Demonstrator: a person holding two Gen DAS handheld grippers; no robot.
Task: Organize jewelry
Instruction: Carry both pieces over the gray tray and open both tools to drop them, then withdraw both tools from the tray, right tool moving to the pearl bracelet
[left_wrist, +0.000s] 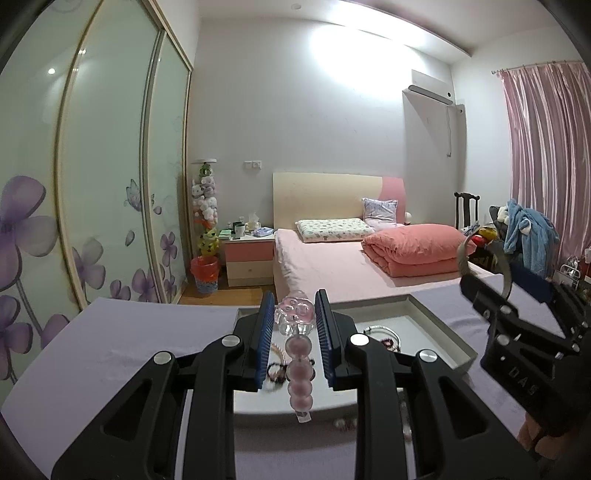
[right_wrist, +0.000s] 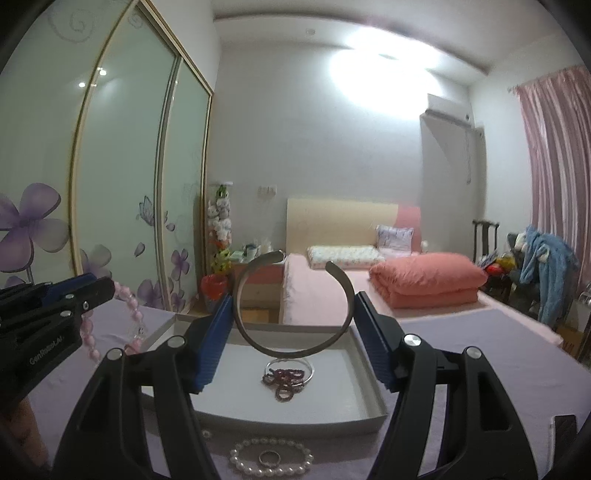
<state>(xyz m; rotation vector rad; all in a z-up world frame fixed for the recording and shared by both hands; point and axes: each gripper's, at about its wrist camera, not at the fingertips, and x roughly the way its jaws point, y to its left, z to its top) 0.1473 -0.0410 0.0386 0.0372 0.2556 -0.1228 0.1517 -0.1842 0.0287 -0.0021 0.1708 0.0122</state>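
Observation:
My left gripper (left_wrist: 294, 297) is shut on a pink bead bracelet (left_wrist: 300, 373) with a clear glass charm, held above the near left corner of the white tray (left_wrist: 445, 326). In the right wrist view that gripper (right_wrist: 99, 286) shows at the left edge with the pink bracelet (right_wrist: 131, 302) hanging from it. My right gripper (right_wrist: 293, 299) is shut on an open metal cuff bangle (right_wrist: 295, 349), upright over the tray (right_wrist: 365, 380); the left wrist view shows it (left_wrist: 495, 280) at the right. A thin silver bangle (right_wrist: 310, 365) and dark red beads (right_wrist: 284, 382) lie in the tray.
A pearl bracelet (right_wrist: 240, 450) with a small ring (right_wrist: 269, 458) inside it lies on the purple cloth (right_wrist: 461, 332) in front of the tray. More beads (left_wrist: 275, 369) lie under my left gripper. A bed (left_wrist: 332, 266) stands beyond the table, wardrobe doors (left_wrist: 110, 166) to the left.

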